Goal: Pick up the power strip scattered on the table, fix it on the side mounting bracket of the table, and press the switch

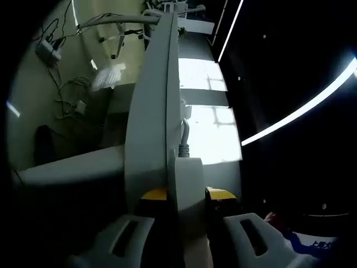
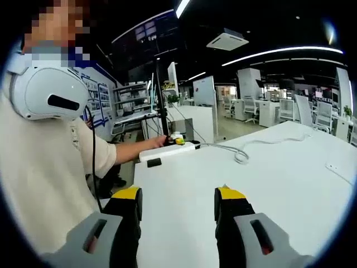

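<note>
White tabletop (image 2: 268, 184) spreads ahead of the right gripper (image 2: 178, 204), whose yellow-tipped jaws stand apart with nothing but bare table between them. Beyond the jaw tips and slightly to their left, at the table's far edge, lies the white power strip (image 2: 167, 151), with a dark patch on its near side face. The left gripper (image 2: 177, 139), small at this range, sits at the strip's far end, held at the end of the person's arm (image 2: 134, 149). From that end a grey cable (image 2: 242, 152) runs off to the right across the table in a loose loop. To the left of the jaws the person (image 2: 47, 162) stands close, in a cream shirt, wearing a white headset (image 2: 47, 95). Farther off are office desks and chairs under long ceiling lights.

In the left gripper view the picture is rolled hard and dark. The left gripper (image 1: 187, 195) has the power strip (image 1: 189, 184) between its yellow-tipped jaws; they are closed on its end. Just beyond the jaws the cable (image 1: 184, 137) leaves the strip. Against the left jaw runs a long pale edge (image 1: 150, 100) stretching far ahead; whether it is the table edge or the bracket I cannot tell. Farther off to its left, tangled wires (image 1: 64, 89) lie on a greenish floor.
</note>
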Action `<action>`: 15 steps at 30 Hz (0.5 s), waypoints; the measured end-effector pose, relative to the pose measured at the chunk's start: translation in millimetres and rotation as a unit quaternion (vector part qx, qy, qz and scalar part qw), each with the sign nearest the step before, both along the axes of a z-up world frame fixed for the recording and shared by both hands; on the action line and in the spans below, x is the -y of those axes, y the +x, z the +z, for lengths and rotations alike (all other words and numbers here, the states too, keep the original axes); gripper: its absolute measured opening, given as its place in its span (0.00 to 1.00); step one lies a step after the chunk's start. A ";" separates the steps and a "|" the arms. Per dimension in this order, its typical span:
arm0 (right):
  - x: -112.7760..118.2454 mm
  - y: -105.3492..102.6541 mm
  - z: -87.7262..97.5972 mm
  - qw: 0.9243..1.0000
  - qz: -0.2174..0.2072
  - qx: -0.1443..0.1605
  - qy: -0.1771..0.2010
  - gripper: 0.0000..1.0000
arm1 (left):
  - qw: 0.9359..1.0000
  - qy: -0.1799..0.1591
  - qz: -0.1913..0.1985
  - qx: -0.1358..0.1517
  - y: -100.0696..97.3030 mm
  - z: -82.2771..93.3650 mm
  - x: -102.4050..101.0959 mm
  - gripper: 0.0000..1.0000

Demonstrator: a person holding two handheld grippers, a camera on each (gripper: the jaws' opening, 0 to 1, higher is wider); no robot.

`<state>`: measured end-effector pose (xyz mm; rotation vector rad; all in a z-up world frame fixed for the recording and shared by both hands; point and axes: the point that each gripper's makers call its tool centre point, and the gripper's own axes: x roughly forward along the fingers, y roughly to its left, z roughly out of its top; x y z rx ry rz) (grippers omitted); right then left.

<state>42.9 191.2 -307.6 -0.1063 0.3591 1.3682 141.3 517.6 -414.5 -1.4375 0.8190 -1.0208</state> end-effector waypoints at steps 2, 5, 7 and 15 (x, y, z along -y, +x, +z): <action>-1.6 -1.3 -0.7 1.000 0.003 0.000 -0.001 0.48 | 1.000 -0.001 -0.003 0.002 -1.4 -1.1 -4.3 0.26; -2.5 -3.1 -0.8 1.000 0.005 0.000 0.000 0.48 | 1.000 -0.004 -0.003 0.001 -6.8 -1.2 -3.6 0.26; -2.5 -3.3 -0.8 1.000 0.005 -0.001 0.001 0.48 | 1.000 -0.005 0.002 -0.001 -8.1 -2.9 -7.4 0.26; -4.2 -7.2 -3.4 1.000 0.011 -0.003 0.001 0.48 | 1.000 0.002 0.012 0.004 -8.9 0.7 -1.0 0.26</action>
